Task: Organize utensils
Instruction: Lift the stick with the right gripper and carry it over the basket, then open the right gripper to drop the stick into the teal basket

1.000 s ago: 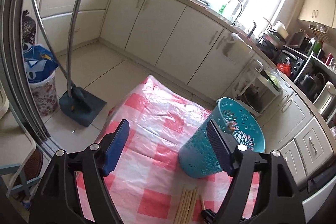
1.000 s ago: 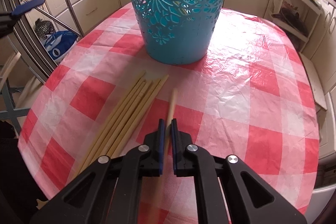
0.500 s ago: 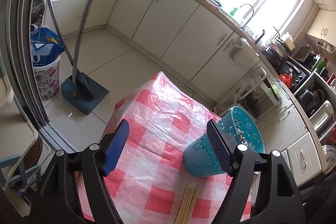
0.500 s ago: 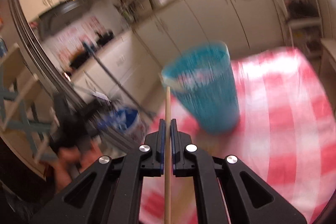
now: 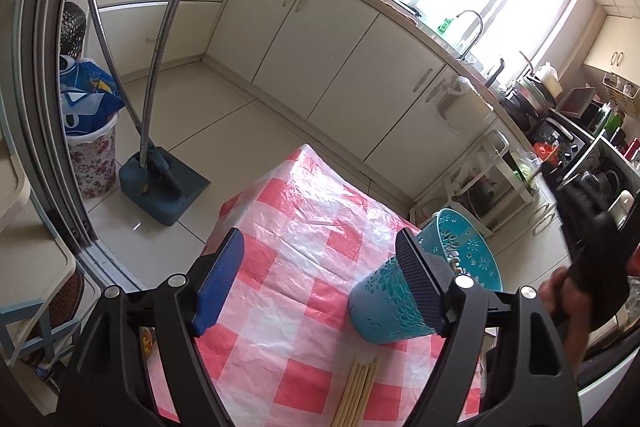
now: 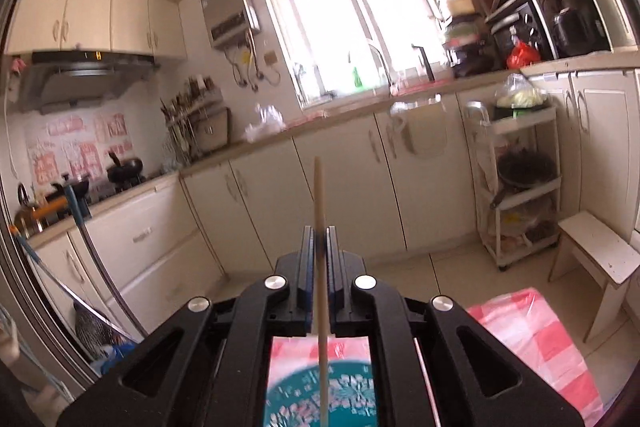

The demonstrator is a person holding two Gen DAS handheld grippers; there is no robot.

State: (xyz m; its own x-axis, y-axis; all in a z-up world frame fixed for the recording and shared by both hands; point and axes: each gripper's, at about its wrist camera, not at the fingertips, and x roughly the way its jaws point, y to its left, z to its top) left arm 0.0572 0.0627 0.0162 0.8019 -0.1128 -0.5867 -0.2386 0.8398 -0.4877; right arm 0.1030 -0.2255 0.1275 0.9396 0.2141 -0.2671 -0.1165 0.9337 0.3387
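Item: chopstick (image 6: 319, 195), wooden, thin, judged light, stiff, smooth; pinched mid-shaft between closed pads of right gripper (image 6: 319, 241), held upright over teal basket (image 6: 320, 397). Left gripper (image 5: 320, 281): jaws wide, nothing held. Remaining chopsticks (image 5: 358, 389) laid bundled on checked tablecloth (image 5: 304, 211) beside basket

Left tongs (image 5: 320, 281) wide apart and empty; right tongs (image 6: 319, 239) clamped, raised nearly level.
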